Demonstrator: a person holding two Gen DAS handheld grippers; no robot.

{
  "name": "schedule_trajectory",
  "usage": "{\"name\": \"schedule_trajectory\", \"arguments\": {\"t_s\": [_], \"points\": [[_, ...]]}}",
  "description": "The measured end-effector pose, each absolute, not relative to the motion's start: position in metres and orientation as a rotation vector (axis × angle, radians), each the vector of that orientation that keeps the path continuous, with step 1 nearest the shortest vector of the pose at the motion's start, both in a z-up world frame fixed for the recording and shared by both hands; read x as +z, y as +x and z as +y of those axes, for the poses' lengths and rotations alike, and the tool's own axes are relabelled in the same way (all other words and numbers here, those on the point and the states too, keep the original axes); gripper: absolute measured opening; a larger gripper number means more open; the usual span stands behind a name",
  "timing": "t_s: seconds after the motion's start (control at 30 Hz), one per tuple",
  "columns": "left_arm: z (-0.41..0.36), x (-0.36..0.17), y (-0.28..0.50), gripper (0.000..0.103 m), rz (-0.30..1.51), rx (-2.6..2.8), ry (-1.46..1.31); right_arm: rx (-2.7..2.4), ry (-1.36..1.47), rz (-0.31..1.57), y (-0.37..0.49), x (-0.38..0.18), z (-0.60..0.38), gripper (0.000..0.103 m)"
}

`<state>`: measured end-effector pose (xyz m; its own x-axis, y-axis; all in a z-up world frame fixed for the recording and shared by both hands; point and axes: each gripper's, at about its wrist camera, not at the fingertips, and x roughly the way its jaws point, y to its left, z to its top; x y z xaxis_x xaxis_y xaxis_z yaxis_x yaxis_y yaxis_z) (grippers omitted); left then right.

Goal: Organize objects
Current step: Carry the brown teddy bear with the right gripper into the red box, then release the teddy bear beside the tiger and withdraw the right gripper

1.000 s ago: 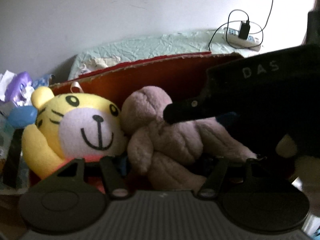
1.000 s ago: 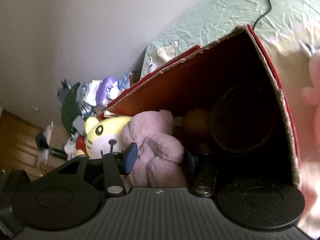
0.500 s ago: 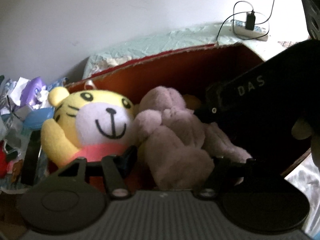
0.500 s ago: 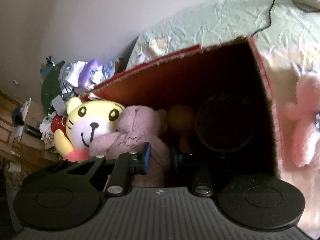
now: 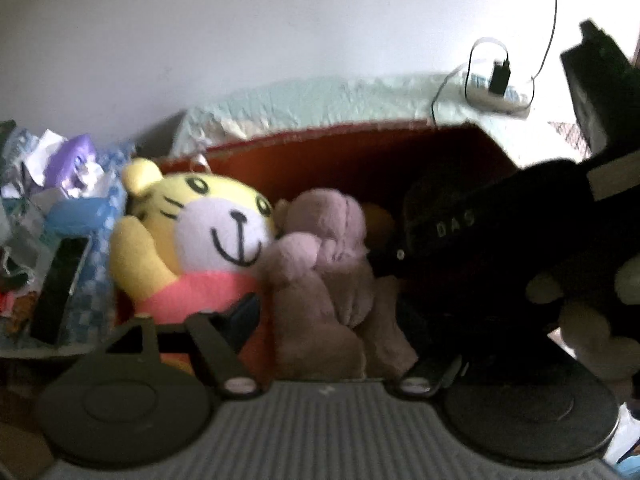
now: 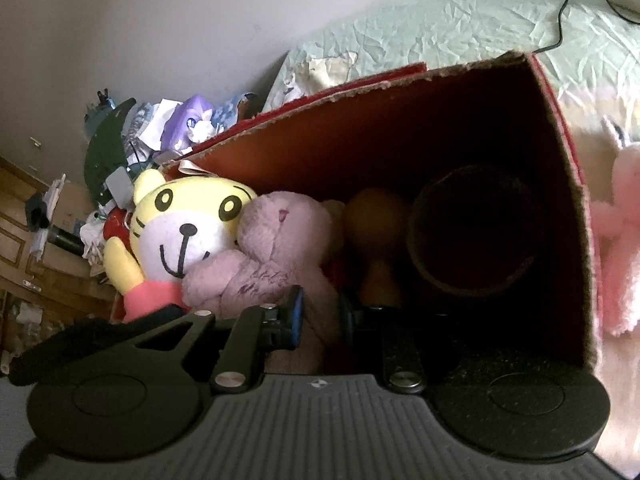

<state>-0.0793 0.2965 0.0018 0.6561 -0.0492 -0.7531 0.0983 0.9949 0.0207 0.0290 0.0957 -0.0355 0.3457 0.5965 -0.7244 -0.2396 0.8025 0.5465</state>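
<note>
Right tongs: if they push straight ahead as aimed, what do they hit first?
Most likely the pink plush bear: the right tongs sit open right at its lower body inside the red box. Depth is unclear; contact may already exist.

Pale wall [image 5: 240,32] across twelve o'clock. Crumpled mint-green sheet [image 6: 460,28] toward one o'clock, with a white power strip [image 5: 498,98] on it, black plug and trailing cable. At nine o'clock, heaped clutter [image 6: 160,128], possibly wrappers and paper. Lower, near eight o'clock, brown wooden panelling [image 6: 16,248].
</note>
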Motion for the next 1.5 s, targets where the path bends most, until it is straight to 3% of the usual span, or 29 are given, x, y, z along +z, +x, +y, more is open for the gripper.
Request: {"name": "schedule_trajectory", "arguments": {"t_s": [0.23, 0.4, 0.97, 1.5], "points": [[0.301, 0.007, -0.078, 0.062, 0.825, -0.033, 0.046, 0.584, 0.383, 1.098, 0.024, -0.036, 0.100, 0.022], [0.293, 0.005, -0.078, 0.060, 0.835, 0.011, 0.084, 0.617, 0.413, 1.112, 0.022, -0.044, 0.106, 0.020], [0.283, 0.010, -0.079, 0.065, 0.865, 0.100, 0.109, 0.642, 0.439, 0.947, -0.008, -0.024, 0.077, 0.033], [0.249, 0.031, -0.071, 0.068, 0.910, 0.189, 0.077, 0.722, 0.482, 0.823, -0.035, -0.006, 0.034, 0.030]]}}
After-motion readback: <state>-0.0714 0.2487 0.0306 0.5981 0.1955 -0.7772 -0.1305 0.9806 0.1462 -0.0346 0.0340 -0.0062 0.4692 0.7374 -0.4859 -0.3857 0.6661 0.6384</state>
